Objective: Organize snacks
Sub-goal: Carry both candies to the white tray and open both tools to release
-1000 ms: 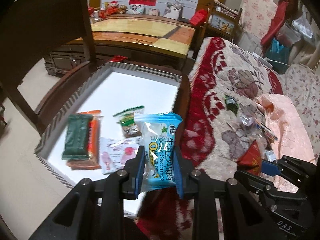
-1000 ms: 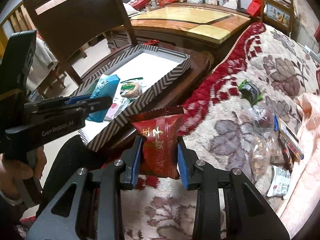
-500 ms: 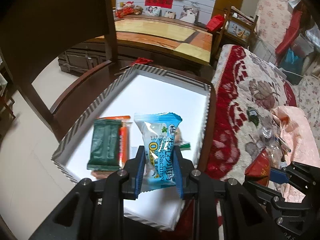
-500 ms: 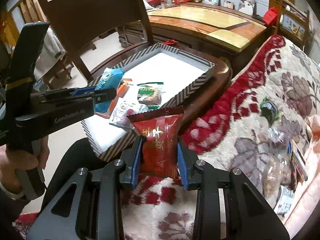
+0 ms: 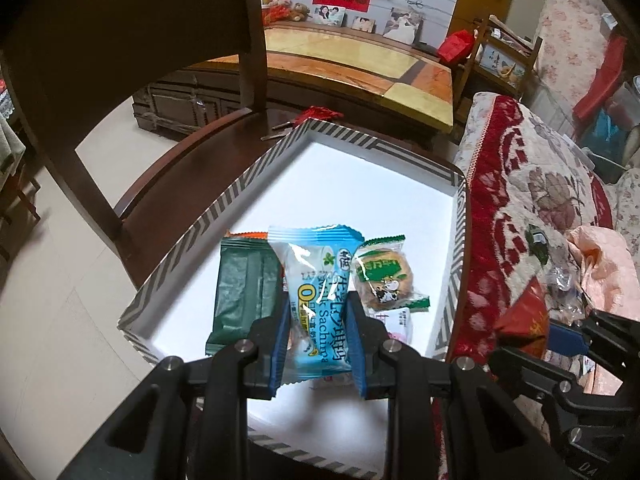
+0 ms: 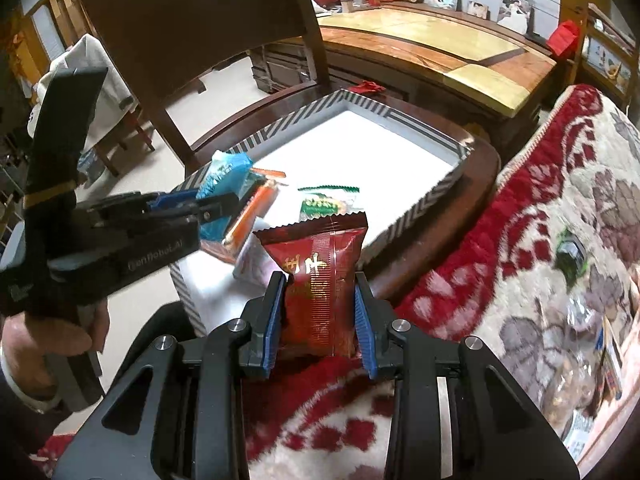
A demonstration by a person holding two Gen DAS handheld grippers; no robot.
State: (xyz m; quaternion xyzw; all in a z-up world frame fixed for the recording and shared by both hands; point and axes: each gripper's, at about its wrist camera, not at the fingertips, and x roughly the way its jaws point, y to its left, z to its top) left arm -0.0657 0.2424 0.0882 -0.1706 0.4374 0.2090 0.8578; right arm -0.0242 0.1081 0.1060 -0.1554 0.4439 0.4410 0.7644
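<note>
Holding a blue snack pack (image 5: 320, 300) pinched in my left tool (image 5: 318, 344), I see the white box (image 5: 256, 172) right under it, so this tool is nearer. The pack stands upright. My right tool (image 6: 320, 320) pinches a red snack pack (image 6: 320, 280) beside the box. Both tools have moved closer to the box than a second ago.

My left wrist camera looks steeply down, close over the striped-rimmed white cardboard box (image 5: 256, 178); my right views that box (image 6: 420, 204) from beside it.
</note>
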